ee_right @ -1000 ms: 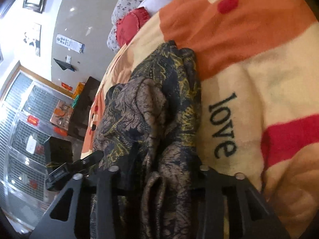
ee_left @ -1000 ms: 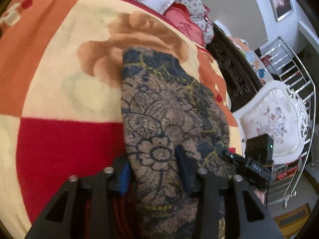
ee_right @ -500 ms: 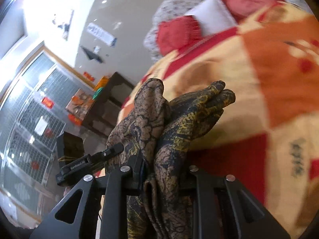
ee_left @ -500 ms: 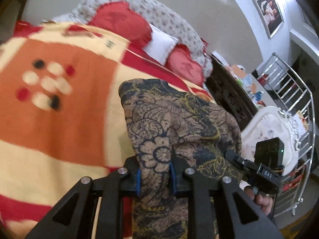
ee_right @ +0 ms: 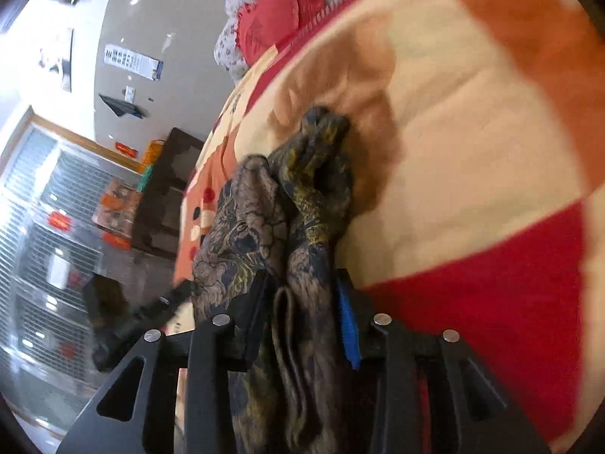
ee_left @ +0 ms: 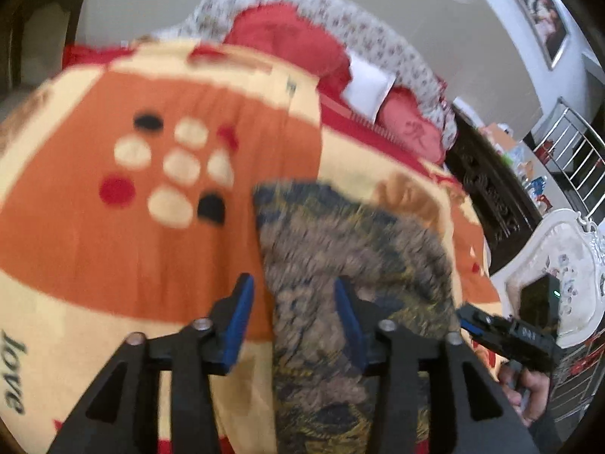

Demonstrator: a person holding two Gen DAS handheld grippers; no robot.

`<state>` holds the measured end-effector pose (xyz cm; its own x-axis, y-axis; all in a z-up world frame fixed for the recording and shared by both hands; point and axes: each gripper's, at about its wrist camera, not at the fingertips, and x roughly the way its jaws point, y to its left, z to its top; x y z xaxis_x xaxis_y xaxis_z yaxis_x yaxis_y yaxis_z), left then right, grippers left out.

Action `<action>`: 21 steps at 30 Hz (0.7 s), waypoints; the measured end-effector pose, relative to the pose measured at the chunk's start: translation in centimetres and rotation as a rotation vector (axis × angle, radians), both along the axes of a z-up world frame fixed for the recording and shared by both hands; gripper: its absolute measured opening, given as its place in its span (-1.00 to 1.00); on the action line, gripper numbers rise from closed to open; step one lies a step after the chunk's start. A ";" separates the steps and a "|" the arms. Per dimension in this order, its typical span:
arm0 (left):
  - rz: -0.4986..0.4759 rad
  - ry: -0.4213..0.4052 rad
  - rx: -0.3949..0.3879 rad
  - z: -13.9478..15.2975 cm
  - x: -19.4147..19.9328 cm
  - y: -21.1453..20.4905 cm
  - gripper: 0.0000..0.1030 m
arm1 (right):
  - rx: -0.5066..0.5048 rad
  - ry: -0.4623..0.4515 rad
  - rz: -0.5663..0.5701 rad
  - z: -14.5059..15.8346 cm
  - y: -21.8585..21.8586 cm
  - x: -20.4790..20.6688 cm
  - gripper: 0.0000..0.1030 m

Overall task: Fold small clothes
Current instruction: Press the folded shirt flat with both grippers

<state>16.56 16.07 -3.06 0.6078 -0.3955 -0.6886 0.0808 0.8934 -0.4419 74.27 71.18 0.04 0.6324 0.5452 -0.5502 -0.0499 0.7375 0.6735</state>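
Cloth: we see the patterned garment (ee_left: 351, 265) lying bunched on the blanket (ee_left: 151, 246) near the bed's edge.
Left gripper (ee_left: 291, 314): our fingers have just been opening; they stand apart, cloth between, not pinched.
Right gripper (ee_right: 302, 302): fingers just opening, cloth folds between them.

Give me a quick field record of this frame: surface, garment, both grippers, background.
surface: blanket with orange, cream and red blocks, spread on a bed
garment: dark floral garment, bunched, lying on the blanket
left gripper: jaws have just been opening; garment between them, clear gap at the left pad
right gripper: jaws have just been opening; garment folds between the pads, contact unclear
pillows: red and white, at the bed's head
blur: left wrist view smeared
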 end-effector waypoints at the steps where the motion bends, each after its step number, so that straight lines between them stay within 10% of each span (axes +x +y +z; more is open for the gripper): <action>1: 0.004 -0.022 0.007 0.7 0.3 -0.3 0.19 | -0.052 -0.018 -0.020 1.3 0.0 -0.4 -0.30; 7: 0.022 -0.082 0.024 2.1 3.9 -4.4 0.34 | -0.339 -0.200 -0.033 9.7 10.8 1.4 -0.31; 10: 0.087 -0.053 0.169 1.6 6.0 -6.2 0.32 | -0.402 -0.208 -0.006 11.0 17.6 5.2 -0.46; 11: 0.108 -0.033 0.168 1.0 6.7 -6.4 0.32 | -0.410 -0.176 -0.004 10.9 17.8 6.3 -0.90; 17: 0.176 0.057 0.222 -4.2 8.7 -7.0 0.23 | -0.630 0.021 -0.115 3.5 18.4 13.7 -1.00; 21: 0.211 0.069 0.186 -5.9 9.4 -6.5 0.46 | -0.619 -0.067 -0.116 2.0 19.3 14.1 -1.00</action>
<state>25.94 9.61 -9.00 0.6126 -0.1285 -0.7799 -0.1404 0.9533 -0.2673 88.41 90.50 2.05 0.7124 0.0644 -0.6988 0.0262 0.9926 0.1182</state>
